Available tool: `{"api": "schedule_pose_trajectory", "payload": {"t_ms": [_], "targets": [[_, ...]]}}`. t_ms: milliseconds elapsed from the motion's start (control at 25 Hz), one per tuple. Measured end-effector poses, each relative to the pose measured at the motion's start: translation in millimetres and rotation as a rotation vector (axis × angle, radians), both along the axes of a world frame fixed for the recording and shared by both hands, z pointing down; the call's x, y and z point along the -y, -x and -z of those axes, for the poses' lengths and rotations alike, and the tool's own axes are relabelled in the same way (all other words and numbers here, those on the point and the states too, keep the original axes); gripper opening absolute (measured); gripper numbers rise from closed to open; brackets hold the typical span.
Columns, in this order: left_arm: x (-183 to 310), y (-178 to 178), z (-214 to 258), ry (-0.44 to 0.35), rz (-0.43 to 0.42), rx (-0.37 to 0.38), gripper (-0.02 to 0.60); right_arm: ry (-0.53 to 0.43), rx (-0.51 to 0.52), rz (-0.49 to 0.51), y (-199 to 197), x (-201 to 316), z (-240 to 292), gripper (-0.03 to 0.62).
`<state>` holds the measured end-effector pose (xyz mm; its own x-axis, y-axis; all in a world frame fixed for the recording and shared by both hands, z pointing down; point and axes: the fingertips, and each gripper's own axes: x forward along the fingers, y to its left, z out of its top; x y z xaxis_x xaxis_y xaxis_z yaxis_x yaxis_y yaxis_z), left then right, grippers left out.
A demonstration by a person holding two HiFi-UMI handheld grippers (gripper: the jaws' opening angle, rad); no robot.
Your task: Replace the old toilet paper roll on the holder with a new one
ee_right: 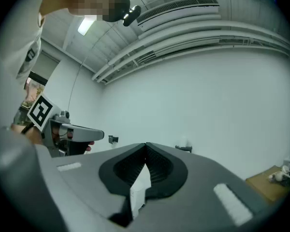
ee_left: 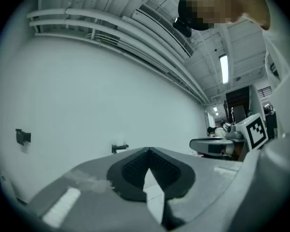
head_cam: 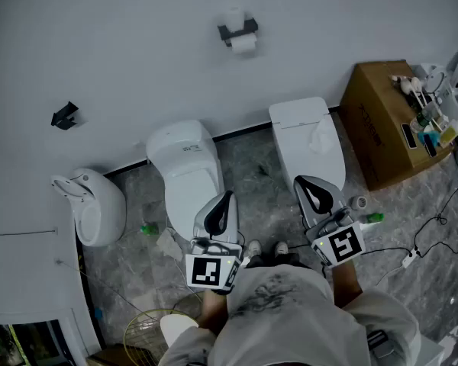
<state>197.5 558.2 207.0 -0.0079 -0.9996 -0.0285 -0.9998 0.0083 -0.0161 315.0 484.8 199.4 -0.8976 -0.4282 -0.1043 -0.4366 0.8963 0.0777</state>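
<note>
**Approach stage: the old roll is not yet touched.**
The left gripper [head_cam: 227,197] and right gripper [head_cam: 303,181] are held level with jaws pressed together on nothing, well short of the wall holder [head_cam: 238,29]. The toilet paper roll [head_cam: 244,44] hangs under that holder. The next move probably calls for advancing and opening one gripper. A round toilet [head_cam: 185,166] and a square toilet [head_cam: 305,136] stand below the holder and narrow the way in. A cardboard box [head_cam: 378,120] sits down to its right.

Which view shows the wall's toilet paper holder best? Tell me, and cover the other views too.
The head view: the toilet paper holder shows whole on the wall, a white roll on it. In the left gripper view the holder is a tiny dark bracket far off; in the right gripper view the holder looks equally small.
</note>
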Motion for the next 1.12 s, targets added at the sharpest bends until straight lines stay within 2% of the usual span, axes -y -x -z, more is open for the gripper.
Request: {"api": "schedule_pose_trajectory", "payload": {"t_ms": [320,680,880,1120], "targets": [[-3,-13,4,0.003,0.031,-0.006,0.002,0.008,0.013,-0.031,-15,-1,8,0.003],[15,-14,12,-0.011,0.016,0.024,0.002,0.012,0.033,-0.004,-5,14,11,0.002],[31,0,6,-0.011,0.006,0.016,0.002,0.015,0.013,-0.005,12,29,3,0.003],[64,38,-1,-0.008,-0.004,-0.004,0.002,0.021,-0.012,-0.021,46,61,-4,0.002]]}}
